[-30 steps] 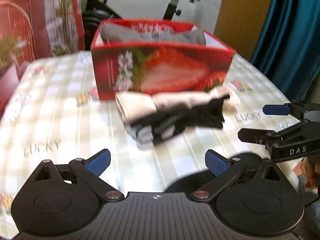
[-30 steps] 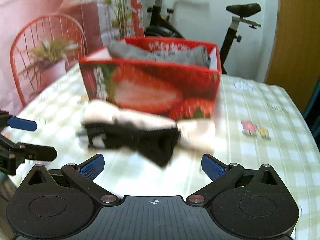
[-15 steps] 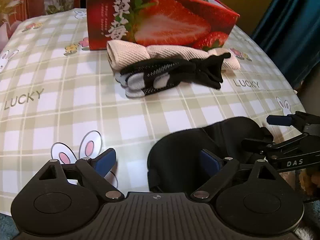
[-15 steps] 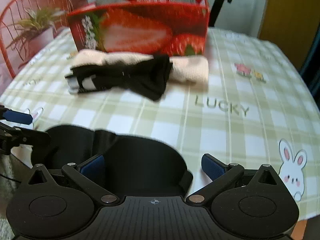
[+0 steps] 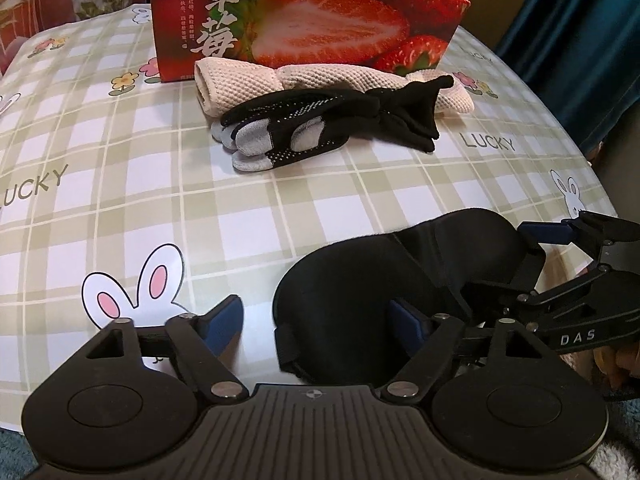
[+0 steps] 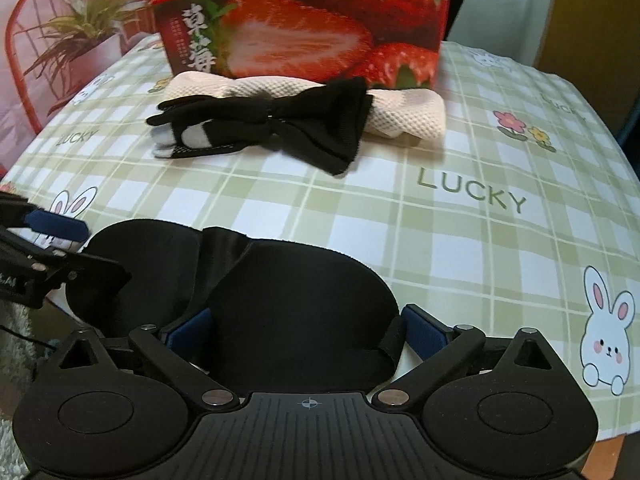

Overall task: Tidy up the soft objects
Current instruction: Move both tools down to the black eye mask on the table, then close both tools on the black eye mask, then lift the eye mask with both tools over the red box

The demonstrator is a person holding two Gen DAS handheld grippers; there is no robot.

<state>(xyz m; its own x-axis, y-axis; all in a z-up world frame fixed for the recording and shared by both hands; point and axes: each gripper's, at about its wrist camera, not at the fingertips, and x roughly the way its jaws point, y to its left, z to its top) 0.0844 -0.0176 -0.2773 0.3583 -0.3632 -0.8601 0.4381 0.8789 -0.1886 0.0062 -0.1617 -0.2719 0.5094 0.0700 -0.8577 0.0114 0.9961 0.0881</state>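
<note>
Now both my hand-held grippers have dropped low to the black eye mask point(image 6: 296, 308) at the table's point(image 6: 460, 240) near edge; right hand-held gripper point(image 6: 306, 330) spread open around it, left hand-held gripper point(image 5: 316, 320) open too; strawberry box point(image 5: 320, 20) behind gloves point(image 5: 288, 132); red chair point(image 6: 24, 60) beyond.

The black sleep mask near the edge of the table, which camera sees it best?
The right wrist view. There the black sleep mask fills the middle, both rounded halves showing between the open right tool. In the left wrist view the mask sits off to the right, partly hidden behind the tools.
</note>
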